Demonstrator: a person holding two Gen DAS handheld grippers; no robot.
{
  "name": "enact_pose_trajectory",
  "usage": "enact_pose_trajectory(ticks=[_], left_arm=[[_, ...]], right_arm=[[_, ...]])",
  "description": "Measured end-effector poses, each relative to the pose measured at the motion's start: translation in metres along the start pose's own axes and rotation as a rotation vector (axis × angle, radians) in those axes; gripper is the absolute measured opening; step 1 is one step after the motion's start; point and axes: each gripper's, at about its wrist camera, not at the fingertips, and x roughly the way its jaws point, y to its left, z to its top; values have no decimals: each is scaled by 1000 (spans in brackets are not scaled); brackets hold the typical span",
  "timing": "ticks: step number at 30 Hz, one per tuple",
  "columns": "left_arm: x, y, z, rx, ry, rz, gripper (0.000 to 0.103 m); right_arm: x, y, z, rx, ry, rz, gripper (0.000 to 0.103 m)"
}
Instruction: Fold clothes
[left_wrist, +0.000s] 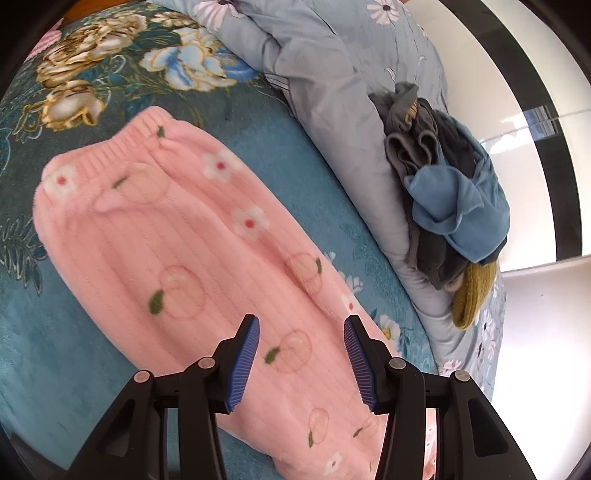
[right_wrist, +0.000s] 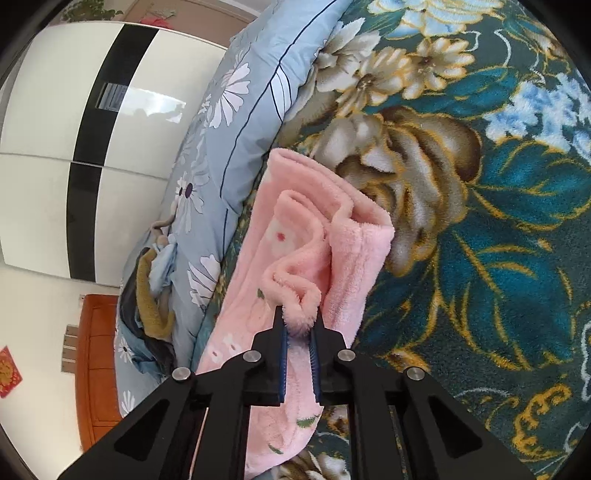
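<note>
Looking along our left tool (left_wrist: 301, 363), we see its blue-padded fingers spread wide above the pink fleece pants (left_wrist: 177, 258), gripping nothing. The pants lie flat on the teal floral bedspread (left_wrist: 303, 177), their ribbed waistband toward the bedspread's big flower print, peaches and white blossoms printed on the pile. Our right tool (right_wrist: 298, 330) is nearly closed, pinching a bunched edge of the pink fleece pants (right_wrist: 321, 236) and lifting it so the fabric stands in loose folds over the rest of the garment. Beside the pants runs a grey-blue daisy-print quilt (left_wrist: 332, 74), heaped along the bed's edge. On the quilt sits a pile of other clothes (left_wrist: 443, 192): grey, blue and mustard pieces tangled together. A glossy white wardrobe (right_wrist: 48, 122) with a black stripe stands beyond the bed.
</note>
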Motion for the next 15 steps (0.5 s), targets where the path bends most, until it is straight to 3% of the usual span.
enact_pose_trajectory(ticks=[2, 6, 9, 11, 13, 15], left_arm=[[4, -6, -1, 9, 8, -3, 52], [9, -22, -4, 37, 18, -25, 52], [11, -31, -7, 65, 23, -33, 52], [16, -30, -8, 67, 35, -21, 52], [20, -29, -10, 69, 47, -8, 52], [23, -26, -10, 59, 53, 2, 52]], right_arm=[[-1, 18, 13, -26, -12, 27, 9], [-21, 71, 38, -136, -67, 161, 8], [-46, 91, 39, -249, -138, 217, 8], [-41, 75, 39, -265, -140, 113, 8], [-14, 33, 40, -152, -76, -5, 8], [4, -8, 37, -43, -40, -62, 8]])
